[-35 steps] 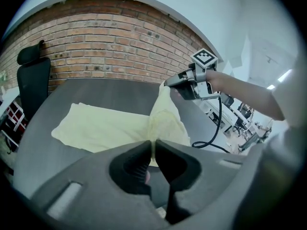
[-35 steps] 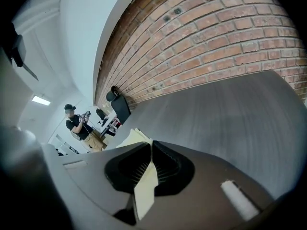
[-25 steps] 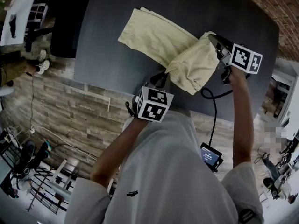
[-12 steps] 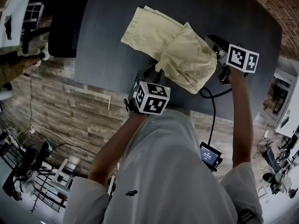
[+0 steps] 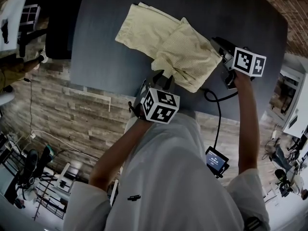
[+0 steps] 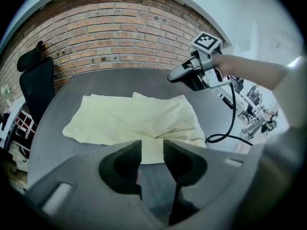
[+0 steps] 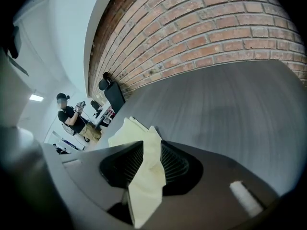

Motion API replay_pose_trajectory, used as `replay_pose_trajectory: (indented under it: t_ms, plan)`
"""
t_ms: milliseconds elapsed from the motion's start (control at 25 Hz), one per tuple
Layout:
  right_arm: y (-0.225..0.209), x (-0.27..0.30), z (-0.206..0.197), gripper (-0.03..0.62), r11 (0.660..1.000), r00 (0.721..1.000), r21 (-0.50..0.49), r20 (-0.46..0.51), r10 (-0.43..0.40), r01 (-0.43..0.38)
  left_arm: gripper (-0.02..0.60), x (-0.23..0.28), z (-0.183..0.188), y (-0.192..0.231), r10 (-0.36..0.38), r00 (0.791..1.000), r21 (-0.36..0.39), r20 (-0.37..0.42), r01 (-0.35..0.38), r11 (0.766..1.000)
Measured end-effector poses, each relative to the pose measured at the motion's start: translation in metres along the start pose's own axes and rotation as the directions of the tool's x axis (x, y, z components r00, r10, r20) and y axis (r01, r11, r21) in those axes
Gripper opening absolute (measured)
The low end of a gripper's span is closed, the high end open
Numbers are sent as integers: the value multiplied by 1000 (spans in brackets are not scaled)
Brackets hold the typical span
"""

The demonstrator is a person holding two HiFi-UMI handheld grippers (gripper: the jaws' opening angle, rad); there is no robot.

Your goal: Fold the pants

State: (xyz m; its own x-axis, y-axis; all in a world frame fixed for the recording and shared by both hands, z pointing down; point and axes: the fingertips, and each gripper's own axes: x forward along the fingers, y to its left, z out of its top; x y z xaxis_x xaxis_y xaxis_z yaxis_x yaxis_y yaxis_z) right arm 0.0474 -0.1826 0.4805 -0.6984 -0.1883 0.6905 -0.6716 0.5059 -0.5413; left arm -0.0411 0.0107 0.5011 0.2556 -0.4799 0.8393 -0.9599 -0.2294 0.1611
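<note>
Pants: the pale yellow pants [image 5: 168,44] lie on the dark grey tabletop [image 5: 221,8]. One end is doubled over the rest, so the near right part is a thicker, wrinkled layer and the far left part lies flat.
Place on tabletop: toward the near edge, between the two claws.
Left claw: the left claw [image 5: 161,78] is at the near edge of the fold, pointing steeply down. Its jaws have just been opening and stand moderately apart, with no cloth between them.
Right claw: the right claw [image 5: 217,44] is at the right edge of the fold. Its jaws have just been opening and stand moderately apart. A strip of the fabric hangs in the gap, loose rather than pinched.
Head view alone shows: the whole outline of the pants, both marker cubes, and the black cable [image 5: 214,97] running off the near edge of the tabletop.
Left claw view alone shows: bare tabletop in the gap between the pads [image 6: 132,155], with the hem of the pants just beyond their tips. It also shows the right claw from the side, its tip above the far right corner of the cloth, and a black office chair [image 6: 36,85] before the brick wall [image 6: 120,32].
Right claw view alone shows: the cloth inside its own jaws, which the head view hides, and a person [image 7: 72,116] well apart in the background.
</note>
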Motion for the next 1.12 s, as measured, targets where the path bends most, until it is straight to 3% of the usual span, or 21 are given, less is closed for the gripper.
replay_pose_trajectory:
  t_ms: [440, 560, 640, 720, 880, 1120]
  plan:
    - [-3, -37, -36, 133, 986, 994, -135, -68, 89, -98, 161, 14, 13, -77, 50, 998, -21, 29, -49, 999]
    - [-6, -43, -43, 156, 966, 991, -235, -98, 91, -112, 184, 21, 12, -93, 73, 997, -3, 26, -73, 997]
    - [-2, -48, -46, 156, 926, 990, -360, -114, 79, -115, 200, 27, 10, -101, 85, 996, 16, 19, -86, 996]
    - [5, -52, -52, 168, 849, 988, -511, -138, 70, -131, 217, 32, 8, -107, 102, 995, 36, 15, -103, 994]
    - [13, -57, -71, 199, 633, 975, -749, -217, 49, -198, 237, 39, 5, -116, 139, 990, 68, 20, -141, 988]
    - [6, -55, -100, 218, 302, 953, -910, -304, -23, -283, 296, 57, 0, -125, 189, 981, 77, 36, -192, 978]
